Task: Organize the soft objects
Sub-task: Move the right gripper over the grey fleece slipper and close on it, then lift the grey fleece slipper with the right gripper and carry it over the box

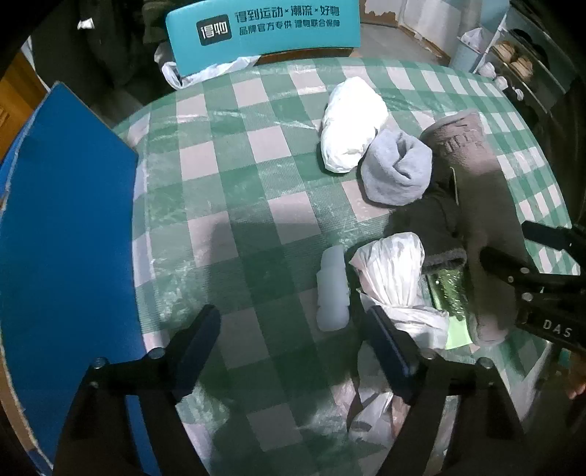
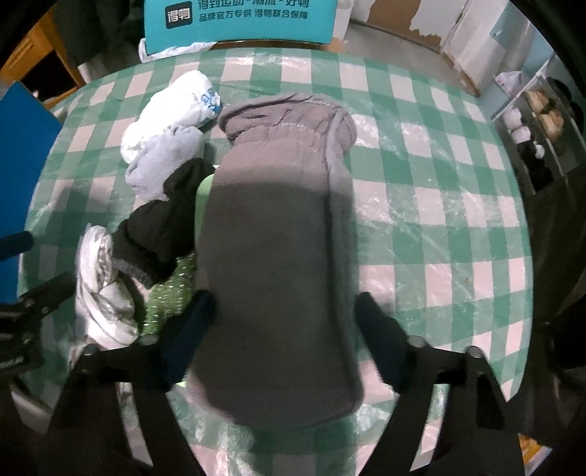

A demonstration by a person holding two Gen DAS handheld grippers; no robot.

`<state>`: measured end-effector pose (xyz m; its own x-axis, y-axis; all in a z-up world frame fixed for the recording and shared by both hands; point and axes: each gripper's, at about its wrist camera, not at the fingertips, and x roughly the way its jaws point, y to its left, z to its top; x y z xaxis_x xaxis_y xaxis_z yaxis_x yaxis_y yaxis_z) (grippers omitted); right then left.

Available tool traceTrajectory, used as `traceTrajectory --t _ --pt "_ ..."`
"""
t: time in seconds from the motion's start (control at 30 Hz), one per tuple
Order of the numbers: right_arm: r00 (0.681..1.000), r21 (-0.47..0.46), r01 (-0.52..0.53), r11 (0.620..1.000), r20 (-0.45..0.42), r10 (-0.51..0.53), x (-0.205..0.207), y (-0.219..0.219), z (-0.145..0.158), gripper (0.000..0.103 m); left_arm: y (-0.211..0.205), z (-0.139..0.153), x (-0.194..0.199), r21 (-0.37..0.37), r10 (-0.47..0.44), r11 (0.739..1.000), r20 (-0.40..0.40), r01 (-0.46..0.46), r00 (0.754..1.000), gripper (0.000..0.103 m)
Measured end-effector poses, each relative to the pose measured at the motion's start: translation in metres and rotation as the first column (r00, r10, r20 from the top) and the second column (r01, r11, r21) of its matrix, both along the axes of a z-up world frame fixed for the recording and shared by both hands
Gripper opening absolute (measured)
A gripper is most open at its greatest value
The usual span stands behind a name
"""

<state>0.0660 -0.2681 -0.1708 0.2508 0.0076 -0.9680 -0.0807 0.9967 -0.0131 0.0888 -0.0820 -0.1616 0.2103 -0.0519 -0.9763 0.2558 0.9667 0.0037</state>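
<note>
A long grey-brown fleece piece (image 2: 278,256) lies on the checked table between the fingers of my right gripper (image 2: 282,315), whose jaws stand wide open on either side of it. It also shows in the left wrist view (image 1: 472,175). Beside it lie a light grey rolled cloth (image 1: 397,168), a white bundle (image 1: 351,124), a black fleece item (image 2: 161,234), a crumpled white plastic bag (image 1: 392,278) and a green glittery piece (image 1: 448,289). My left gripper (image 1: 293,326) is open over the table; its right finger (image 1: 388,348) is by the bag.
A small white foam piece (image 1: 331,289) lies ahead of the left gripper. A blue board (image 1: 66,227) stands at the table's left edge. A teal box with printed text (image 1: 263,29) sits at the far edge. Shelves (image 2: 538,121) stand at the right.
</note>
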Motion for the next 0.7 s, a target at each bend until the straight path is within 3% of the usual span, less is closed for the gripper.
traceTrajectory --t 0.1,0.2,0.43,0.53,0.63,0.7 --pt "1.000 0.019 -0.010 1.000 -0.003 0.010 -0.002 -0.002 0.003 0.050 0.000 -0.002 0.004 -0.015 0.003 1.000 -0.004 -0.003 1.000 0.074" --pt "1.000 0.038 -0.010 0.999 -0.007 0.010 -0.002 -0.005 0.006 0.039 -0.001 -0.003 0.007 -0.024 -0.001 1.000 -0.002 0.001 1.000 0.070" --pt "1.000 0.075 -0.003 0.997 -0.011 0.003 -0.001 -0.016 0.016 0.029 -0.006 -0.012 0.015 -0.028 -0.004 1.000 -0.015 0.003 1.000 0.067" --pt "1.000 0.079 -0.001 0.997 -0.013 0.002 0.000 -0.017 0.020 0.027 -0.007 -0.016 0.017 -0.039 -0.005 0.999 -0.036 0.004 0.999 0.057" --pt "1.000 0.088 0.010 0.996 -0.009 -0.009 -0.005 -0.022 0.019 0.024 -0.008 -0.018 0.018 -0.050 -0.007 0.999 -0.045 0.004 0.999 0.040" --pt "1.000 0.095 0.016 0.995 -0.005 -0.016 -0.005 -0.025 0.020 0.024 -0.009 -0.019 0.020 -0.062 -0.015 0.998 -0.054 0.011 0.998 0.023"
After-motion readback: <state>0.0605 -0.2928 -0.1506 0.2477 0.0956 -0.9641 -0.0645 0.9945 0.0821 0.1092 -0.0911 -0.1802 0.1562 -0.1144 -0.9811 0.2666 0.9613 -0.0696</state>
